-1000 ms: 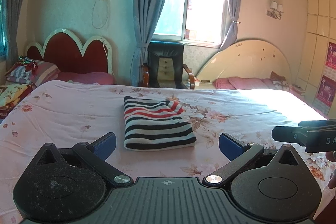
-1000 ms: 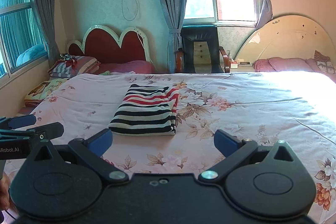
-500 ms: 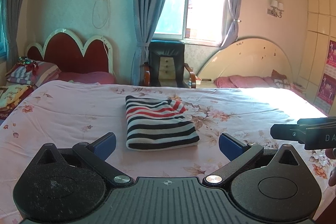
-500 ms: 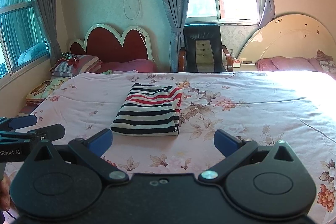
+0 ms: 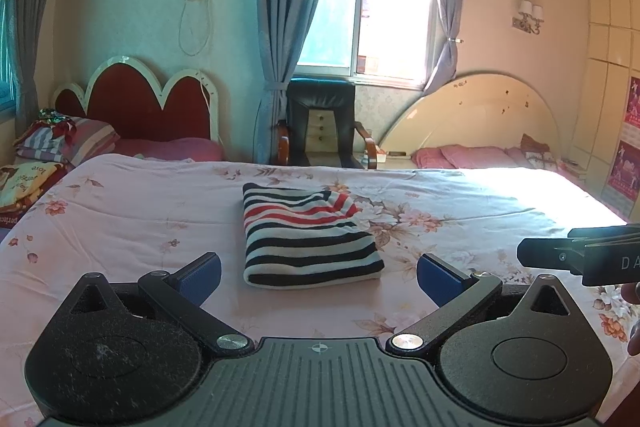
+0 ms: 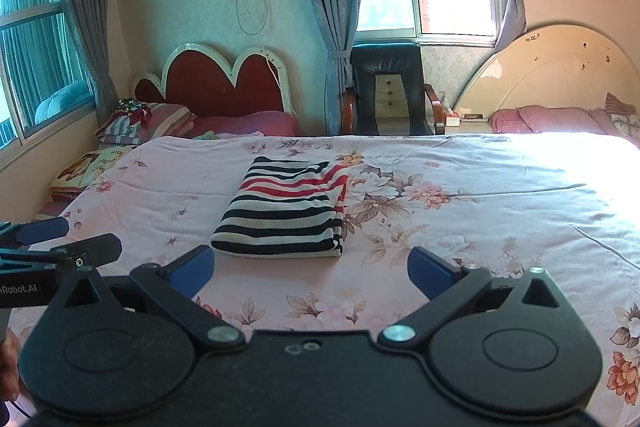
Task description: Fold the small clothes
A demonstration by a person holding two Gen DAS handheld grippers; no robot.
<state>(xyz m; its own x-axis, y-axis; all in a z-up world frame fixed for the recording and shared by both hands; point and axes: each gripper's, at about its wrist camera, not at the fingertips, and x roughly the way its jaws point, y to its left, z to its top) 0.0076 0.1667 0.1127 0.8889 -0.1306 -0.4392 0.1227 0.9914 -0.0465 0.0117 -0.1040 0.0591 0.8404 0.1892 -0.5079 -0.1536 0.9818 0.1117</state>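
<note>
A striped garment in black, white and red (image 5: 308,237) lies folded into a neat rectangle on the pink floral bedspread (image 5: 120,219); it also shows in the right wrist view (image 6: 284,209). My left gripper (image 5: 319,278) is open and empty, just short of the garment's near edge. My right gripper (image 6: 310,271) is open and empty, also just short of the near edge. The right gripper's side shows at the right edge of the left wrist view (image 5: 580,257). The left gripper shows at the left edge of the right wrist view (image 6: 60,247).
A black armchair (image 5: 322,123) stands behind the bed under the window. A red scalloped headboard (image 5: 140,99) with pillows (image 5: 64,139) is at the back left. A cream headboard (image 5: 476,115) and pink pillows (image 5: 472,157) are at the back right.
Both views have shifted slightly; the folded garment sits a little further right in each frame. Both grippers stay open and empty.
</note>
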